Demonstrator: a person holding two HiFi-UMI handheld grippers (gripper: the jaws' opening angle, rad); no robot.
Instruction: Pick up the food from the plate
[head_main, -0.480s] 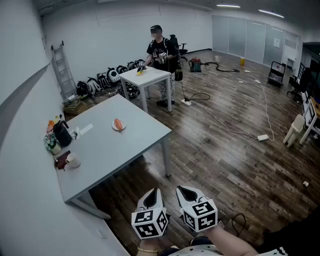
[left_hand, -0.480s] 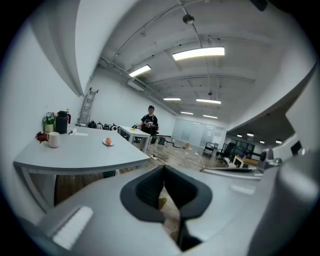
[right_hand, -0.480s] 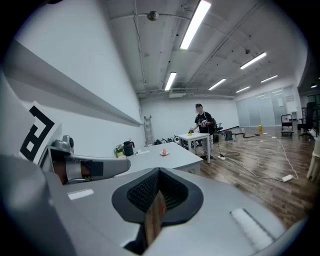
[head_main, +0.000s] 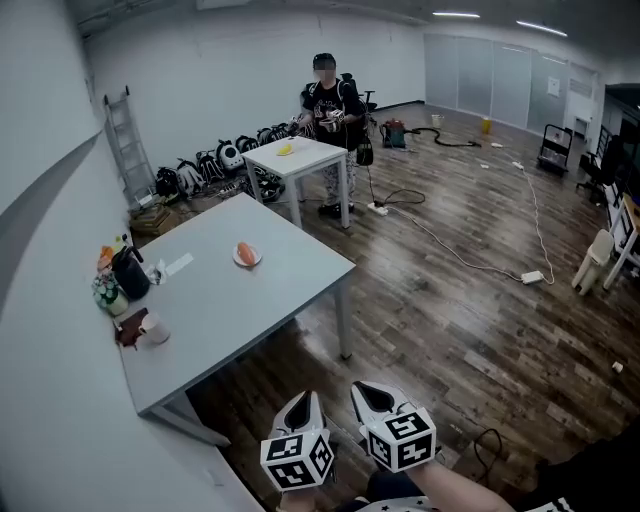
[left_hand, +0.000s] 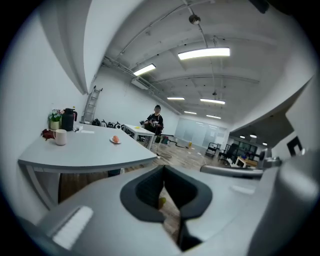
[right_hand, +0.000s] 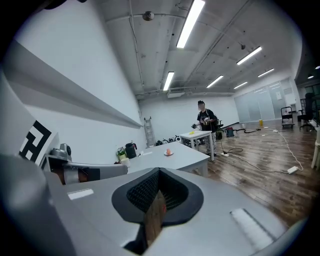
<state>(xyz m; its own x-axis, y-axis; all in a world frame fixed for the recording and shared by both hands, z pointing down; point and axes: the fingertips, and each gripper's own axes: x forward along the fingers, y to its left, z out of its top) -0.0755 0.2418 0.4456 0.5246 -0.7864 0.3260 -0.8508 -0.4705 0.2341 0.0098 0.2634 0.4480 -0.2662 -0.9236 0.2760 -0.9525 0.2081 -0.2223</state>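
A small white plate (head_main: 246, 258) with a pink-orange piece of food (head_main: 245, 251) sits on the grey table (head_main: 260, 300), towards its far side. My left gripper (head_main: 303, 404) and right gripper (head_main: 371, 393) are side by side at the bottom of the head view, above the wood floor and well short of the table's near corner. Both are shut with nothing in them. The left gripper view shows the left gripper (left_hand: 163, 171) with its jaws together and the food (left_hand: 115, 139) far ahead. In the right gripper view the right gripper (right_hand: 159, 173) is shut too, the food (right_hand: 168, 151) distant.
At the table's left edge stand a black kettle (head_main: 130, 273), a flower pot (head_main: 104, 293), a white mug (head_main: 153, 331) and a paper slip (head_main: 179, 264). A smaller white table (head_main: 297, 155) stands beyond, with a person (head_main: 328, 100) behind it. Cables (head_main: 470, 262) cross the floor.
The head view has shifted a little, so the table and plate sit slightly further right. The person at the far table has straightened up. Both grippers stay shut and sit a little lower in view.
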